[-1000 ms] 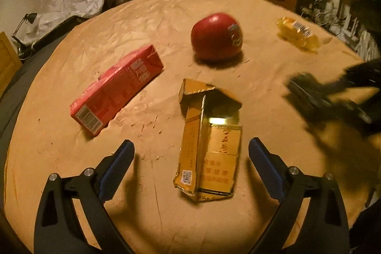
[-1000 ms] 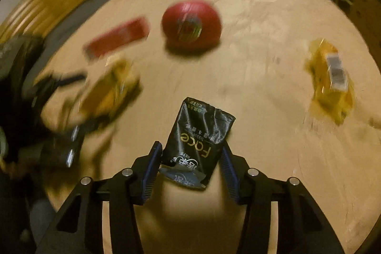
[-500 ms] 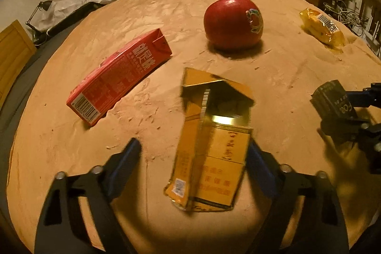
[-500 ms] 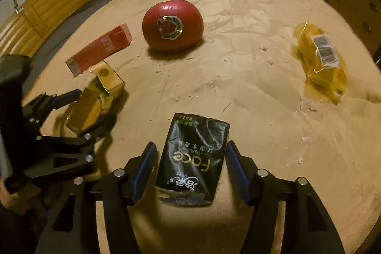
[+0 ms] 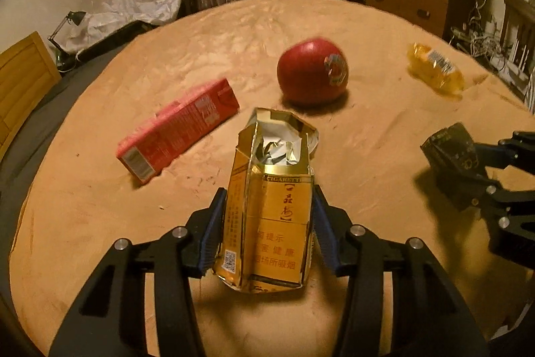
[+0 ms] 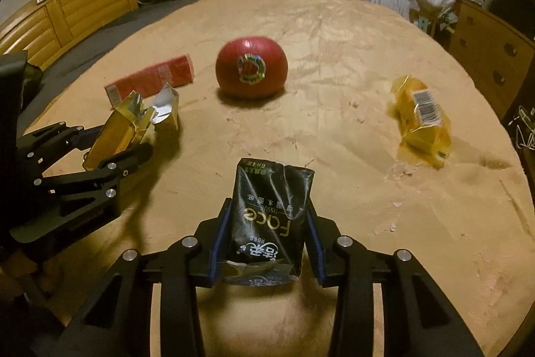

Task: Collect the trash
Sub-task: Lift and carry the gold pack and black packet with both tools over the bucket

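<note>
Left gripper (image 5: 267, 230): its jaws have just been closing and now clamp the yellow cigarette pack (image 5: 267, 206) by its two long sides; the torn top gapes away from the camera.
Right gripper (image 6: 267, 240): its jaws have just been closing too, and now pinch the black tissue packet (image 6: 271, 216), whose crumpled upper end stands free.
Step in hand: the pick-up of two pieces of trash at once, one per hand; both look raised a little off the tan surface (image 6: 367, 56), though that is hard to tell for sure.
Left on the surface, nearer: the red carton (image 5: 180, 129) lies flat beside the cigarette pack.
Left on the surface, farther: the yellow wrapper (image 6: 421, 119) lies off to the right, and the red apple (image 6: 250, 72) sits in the middle; the apple is probably not trash.
Next move: carrying both items to a bin. None is in view, so the hands must hold firm until one is found.
</note>
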